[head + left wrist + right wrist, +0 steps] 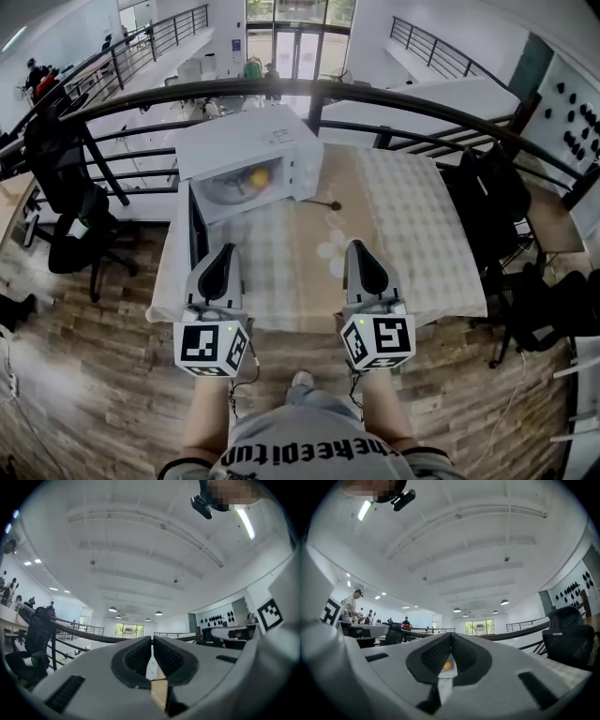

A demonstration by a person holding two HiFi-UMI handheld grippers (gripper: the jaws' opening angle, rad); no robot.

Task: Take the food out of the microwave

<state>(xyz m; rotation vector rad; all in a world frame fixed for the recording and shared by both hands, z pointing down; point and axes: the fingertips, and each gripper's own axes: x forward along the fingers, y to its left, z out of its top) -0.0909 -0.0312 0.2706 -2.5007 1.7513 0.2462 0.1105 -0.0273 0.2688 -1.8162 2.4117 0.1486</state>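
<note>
A white microwave (258, 141) stands at the table's far left corner with its door (197, 232) swung open toward me. Inside it lies a round yellow piece of food (260, 175) on a plate. The same food (447, 666) shows as a small yellow dot through the slit behind the right gripper's jaws. My left gripper (222, 265) (152, 640) hovers over the table's near edge, just right of the open door, shut and empty. My right gripper (365, 262) (450, 637) is level with it further right, its jaws meeting at the tips and holding nothing.
The table (412, 234) wears a checked cloth, and a small black object (333, 203) lies on it right of the microwave. A black railing (394, 98) curves behind the table. Office chairs (75, 220) stand at left, and a dark chair with bags (492, 202) at right.
</note>
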